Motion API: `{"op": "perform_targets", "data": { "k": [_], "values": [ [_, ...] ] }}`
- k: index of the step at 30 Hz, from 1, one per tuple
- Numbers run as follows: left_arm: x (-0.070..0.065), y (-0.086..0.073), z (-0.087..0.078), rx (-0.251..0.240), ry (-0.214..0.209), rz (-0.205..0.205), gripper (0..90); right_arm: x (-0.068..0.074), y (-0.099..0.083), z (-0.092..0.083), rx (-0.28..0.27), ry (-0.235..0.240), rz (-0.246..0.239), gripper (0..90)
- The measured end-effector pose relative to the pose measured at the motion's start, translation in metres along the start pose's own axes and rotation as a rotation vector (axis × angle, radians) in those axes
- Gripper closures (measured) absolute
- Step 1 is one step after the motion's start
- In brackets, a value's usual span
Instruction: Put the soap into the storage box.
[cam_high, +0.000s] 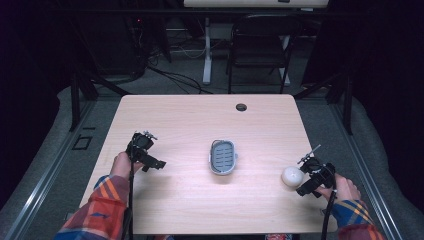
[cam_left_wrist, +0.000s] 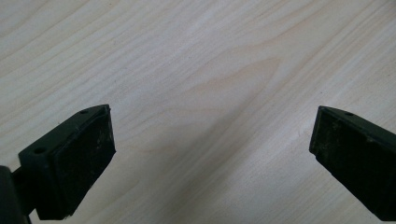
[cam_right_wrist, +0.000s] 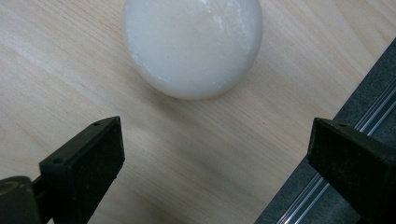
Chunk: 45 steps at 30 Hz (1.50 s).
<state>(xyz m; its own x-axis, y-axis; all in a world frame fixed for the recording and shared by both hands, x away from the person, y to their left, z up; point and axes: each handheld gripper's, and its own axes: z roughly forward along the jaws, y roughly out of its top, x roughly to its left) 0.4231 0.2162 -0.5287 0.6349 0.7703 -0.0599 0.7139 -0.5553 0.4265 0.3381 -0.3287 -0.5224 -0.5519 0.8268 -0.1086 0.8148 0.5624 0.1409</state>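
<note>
A white ball (cam_high: 292, 176) rests on the light wooden table (cam_high: 190, 120) near its right edge. My right gripper (cam_high: 305, 176) is just right of it, held by a hand in a plaid sleeve. In the right gripper view the ball (cam_right_wrist: 192, 42) lies a little ahead of the jaws, untouched, and the right gripper (cam_right_wrist: 215, 144) is open. A grey oval ribbed dish (cam_high: 212, 157) lies at the table's middle. At the left, my left gripper (cam_high: 153, 161) is open. In its own view the left gripper (cam_left_wrist: 212, 140) has bare wood between its jaws.
A round cable hole (cam_high: 241, 107) sits near the table's far edge. A black folding chair (cam_high: 260, 45) and a desk leg (cam_high: 206, 50) stand beyond the table. The table's right edge and a grey floor with a metal rail (cam_right_wrist: 327, 186) lie under my right jaw.
</note>
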Motion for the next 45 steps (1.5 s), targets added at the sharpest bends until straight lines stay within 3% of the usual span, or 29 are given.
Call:
{"op": "perform_targets", "data": {
  "k": [2,3,4,7,8,11,13,15,27,28,30,33,37,40,42,43,45],
  "values": [
    [-0.0006,-0.0001,0.0001,-0.002,0.001,0.0,0.1,0.0,-0.0004,0.0005,0.0,0.002,0.003,3.4],
    [-0.0008,-0.0002,0.0001,0.001,0.0,0.002,0.1,0.0024,-0.0022,0.0041,-0.048,0.011,0.04,3.5],
    [-0.0011,-0.0004,0.0003,0.002,0.001,0.003,0.1,0.0014,-0.001,0.0021,-0.015,0.002,0.01,3.6],
    [-0.001,-0.0008,0.0001,0.007,-0.001,0.003,0.1,0.0024,0.0011,0.0006,0.005,-0.004,-0.02,5.8],
    [-0.0013,-0.0009,0.0002,0.006,-0.001,0.0,0.1,0.0044,0.0006,0.002,-0.016,-0.011,-0.007,6.0],
    [-0.0031,0.0,0.0003,0.005,0.002,0.009,0.1,0.0023,0.0015,-0.0003,0.025,-0.004,-0.051,6.1],
    [-0.0037,0.0003,0.0004,0.007,-0.001,0.011,0.1,0.0043,-0.0009,0.0024,-0.02,0.008,-0.011,6.1],
    [-0.0032,0.0,0.0005,0.003,0.007,0.01,0.1,0.0024,0.0005,-0.0004,0.005,0.005,-0.037,6.1],
    [-0.0024,-0.0004,-0.0011,0.003,0.005,0.008,0.1,0.0017,0.0014,-0.0002,0.03,0.026,-0.021,4.1],
    [-0.0024,-0.0004,-0.0011,0.003,0.005,0.008,0.1,0.0028,0.0,0.002,-0.002,0.031,0.0,3.8],
    [-0.0013,-0.0008,-0.0005,0.011,0.001,0.005,0.1,0.0017,0.0007,-0.0002,0.019,0.028,-0.02,3.7],
    [-0.0014,-0.0004,0.0004,0.013,0.0,0.001,0.1,0.0022,0.0001,0.0014,0.002,0.033,-0.003,3.6],
    [-0.0015,-0.0002,0.0009,0.012,-0.001,-0.002,0.1,-0.0005,0.0016,0.0001,0.04,0.041,-0.001,1.3],
    [-0.0009,-0.0001,0.001,0.013,-0.002,-0.005,0.1,0.001,0.0012,0.0,0.003,0.043,0.035,0.0],
    [-0.0008,0.0001,0.0015,0.015,-0.004,-0.005,0.1,-0.0012,0.0039,-0.003,0.036,0.047,0.006,0.0],
    [-0.0011,0.0005,0.0019,0.017,-0.003,-0.005,0.1,0.0005,0.0033,-0.0007,0.005,0.052,0.03,0.0],
    [-0.0017,0.0011,0.0022,0.019,-0.006,-0.003,0.1,-0.0007,0.0064,-0.0026,0.037,0.05,0.003,0.0]
  ]
}}
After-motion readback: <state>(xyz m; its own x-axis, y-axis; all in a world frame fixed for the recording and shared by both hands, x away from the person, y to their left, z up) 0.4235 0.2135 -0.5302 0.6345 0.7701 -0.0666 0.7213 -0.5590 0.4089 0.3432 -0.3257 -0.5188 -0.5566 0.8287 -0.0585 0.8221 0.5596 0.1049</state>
